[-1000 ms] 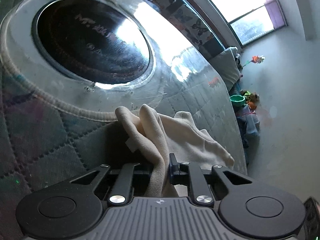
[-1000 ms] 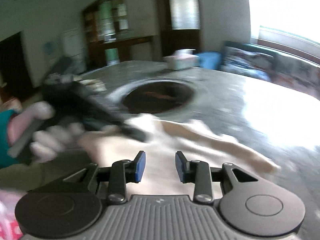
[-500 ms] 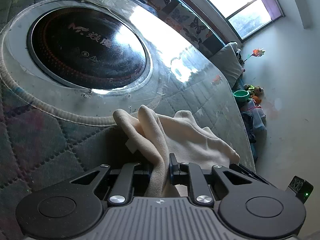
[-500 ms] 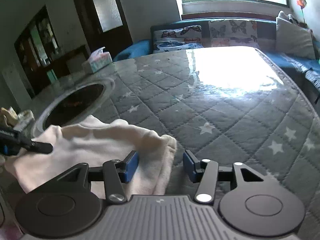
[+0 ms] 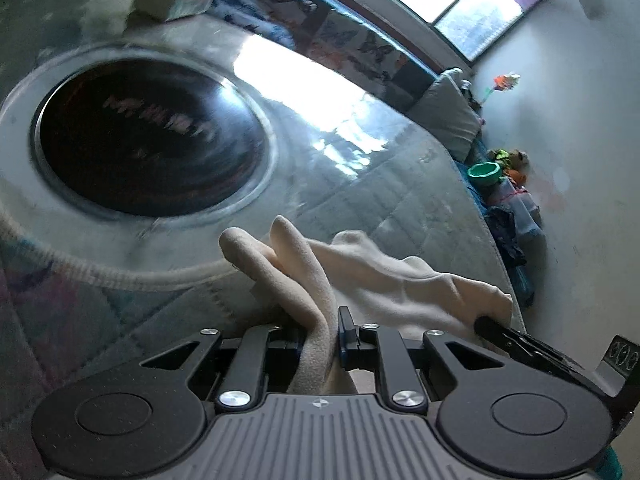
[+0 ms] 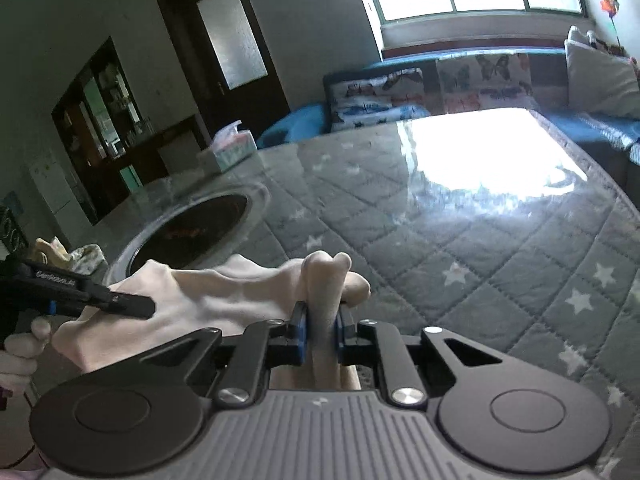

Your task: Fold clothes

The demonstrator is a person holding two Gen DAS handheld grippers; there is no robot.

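The cream garment (image 5: 404, 284) lies bunched on the quilted table cover (image 6: 500, 264), just beside the round dark cooktop (image 5: 148, 140) on its near side, and stretches away from it toward the table's edge. Nearest the cooktop, the left gripper (image 5: 320, 336) is clamped on a raised ridge of the cloth, which stands up in two rounded humps past its fingertips. Farther from the cooktop, the right gripper (image 6: 322, 330) has its blue-padded jaws closed on another pinched fold at the garment's opposite end, the cloth poking up between them. In the right wrist view the left gripper (image 6: 150, 307) shows as a dark bar lying across the cloth on the cooktop side. A tissue box (image 6: 230, 148) sits beyond the cooktop, well apart from the garment.

As a judgement, the folding is at an early stage: both ends are gripped, but the cloth is rumpled, with no flat, squared fold showing. Lifting, spreading and laying one part over another all seem left to do.

Compared with half a second ago, the right gripper's jaws, then standing apart around the garment's end, have shut on it. The left gripper's hold is unchanged, though its view is now blurred, suggesting motion.
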